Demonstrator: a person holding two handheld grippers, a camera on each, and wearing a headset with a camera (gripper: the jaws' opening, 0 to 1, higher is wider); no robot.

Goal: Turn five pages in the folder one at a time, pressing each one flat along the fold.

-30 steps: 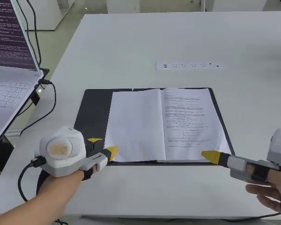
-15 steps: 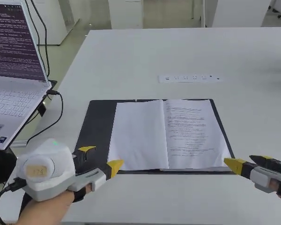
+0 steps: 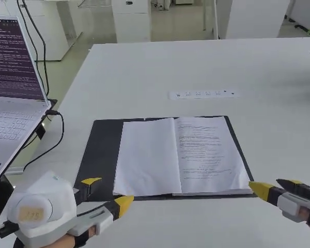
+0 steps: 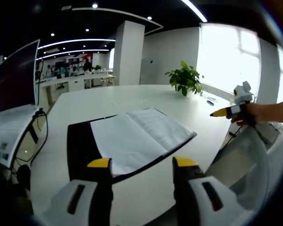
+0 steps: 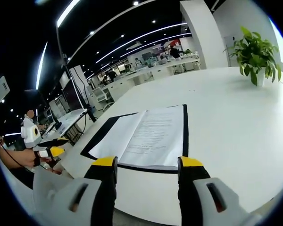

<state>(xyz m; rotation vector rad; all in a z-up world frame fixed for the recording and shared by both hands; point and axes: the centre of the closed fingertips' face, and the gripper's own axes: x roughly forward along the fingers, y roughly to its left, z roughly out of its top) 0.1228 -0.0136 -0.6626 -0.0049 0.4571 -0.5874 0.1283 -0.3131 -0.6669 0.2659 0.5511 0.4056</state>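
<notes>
So, table (image 3: 144, 67): white, laptop (image 3: 10, 103) on its left edge.
Folder (image 3: 101, 150): lying open and flat mid-table, printed page on the right.
Left gripper (image 3: 107, 191): jaws apart, empty, by the folder's near left corner.
Right gripper (image 3: 273, 186): jaws apart, empty, by the near right corner.
Power strip (image 3: 204, 94): beyond the folder.

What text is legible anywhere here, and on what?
No text reads clearly.
Laptop screen: lines of text, too small.
Folder, right page: printed lines, too small.
Power strip: markings, too blurred.
Sticker on left gripper: digits, blurred.
</notes>
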